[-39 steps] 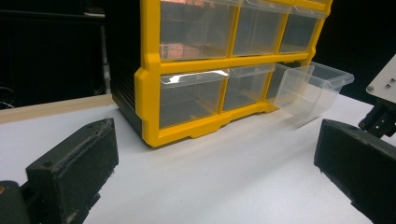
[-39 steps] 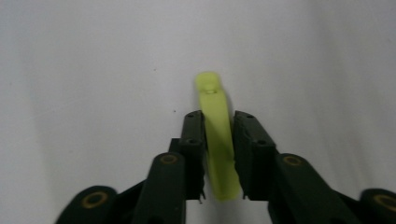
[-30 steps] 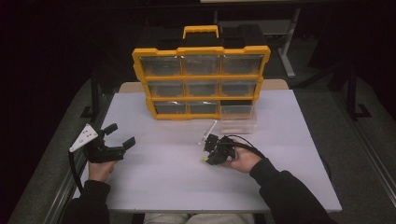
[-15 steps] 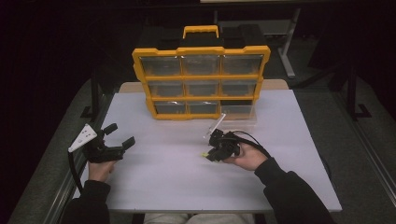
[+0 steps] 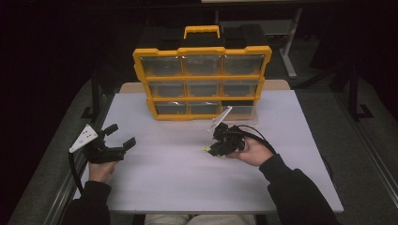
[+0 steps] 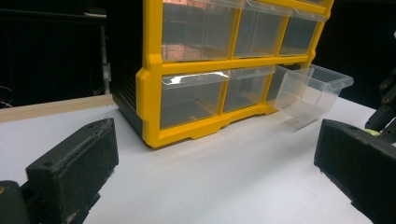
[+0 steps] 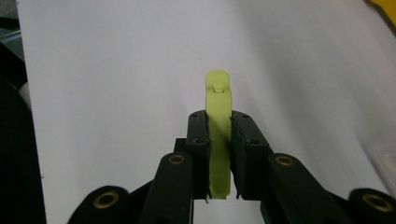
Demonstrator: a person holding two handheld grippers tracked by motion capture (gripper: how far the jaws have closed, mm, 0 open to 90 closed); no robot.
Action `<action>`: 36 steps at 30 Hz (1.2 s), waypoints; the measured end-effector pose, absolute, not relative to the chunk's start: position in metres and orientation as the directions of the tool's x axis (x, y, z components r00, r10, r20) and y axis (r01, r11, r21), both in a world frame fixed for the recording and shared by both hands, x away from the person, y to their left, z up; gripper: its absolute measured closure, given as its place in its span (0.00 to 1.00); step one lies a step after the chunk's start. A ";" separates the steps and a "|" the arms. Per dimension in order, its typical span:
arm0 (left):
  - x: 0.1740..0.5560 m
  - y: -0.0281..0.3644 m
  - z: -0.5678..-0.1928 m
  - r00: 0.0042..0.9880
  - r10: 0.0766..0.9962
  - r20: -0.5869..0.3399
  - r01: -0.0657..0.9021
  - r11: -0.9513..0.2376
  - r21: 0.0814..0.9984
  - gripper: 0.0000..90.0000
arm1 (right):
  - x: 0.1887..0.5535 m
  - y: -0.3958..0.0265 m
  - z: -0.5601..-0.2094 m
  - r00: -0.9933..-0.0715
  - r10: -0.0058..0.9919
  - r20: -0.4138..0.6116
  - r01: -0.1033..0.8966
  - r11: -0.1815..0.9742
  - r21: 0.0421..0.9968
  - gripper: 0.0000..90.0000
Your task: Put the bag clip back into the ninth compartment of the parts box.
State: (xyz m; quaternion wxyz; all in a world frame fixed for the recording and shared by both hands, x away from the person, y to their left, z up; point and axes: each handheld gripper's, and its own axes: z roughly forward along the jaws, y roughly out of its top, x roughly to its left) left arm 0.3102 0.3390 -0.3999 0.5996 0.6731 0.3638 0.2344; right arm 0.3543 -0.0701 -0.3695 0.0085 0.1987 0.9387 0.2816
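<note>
My right tongs (image 7: 218, 154) are clenched on a small lime-green plastic clip (image 7: 218, 135) above the white surface (image 5: 178, 178). I'd carry it level to the pulled-out clear plastic drawer (image 6: 312, 91) of the yellow organiser (image 5: 202, 82); left tongs (image 5: 119, 136) released, idle.

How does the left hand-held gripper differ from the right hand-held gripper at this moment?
The left hand-held gripper has its jaws spread wide and holds nothing; the right hand-held gripper is shut on a small yellow-green plastic piece. The left sits near the white table's left edge; the right is nearer the middle. Both have black jaws.
</note>
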 end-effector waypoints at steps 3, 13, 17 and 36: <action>0.311 0.338 -0.400 0.629 0.769 -0.118 0.211 -0.022 0.977 0.00 | 0.355 -0.071 -0.367 -0.918 0.381 0.105 0.375 0.755 0.538 0.86; 0.310 0.339 -0.400 0.622 0.773 -0.120 0.206 -0.013 0.979 0.00 | 0.363 -0.081 -0.356 -0.906 0.409 0.112 0.397 0.728 0.559 0.86; 0.310 0.339 -0.400 0.622 0.774 -0.119 0.206 -0.016 0.978 0.00 | 0.366 -0.086 -0.350 -0.901 0.418 0.117 0.405 0.714 0.570 0.86; 0.310 0.340 -0.400 0.619 0.776 -0.122 0.211 -0.014 0.977 0.00 | 0.376 -0.100 -0.332 -0.881 0.462 0.103 0.428 0.683 0.592 0.86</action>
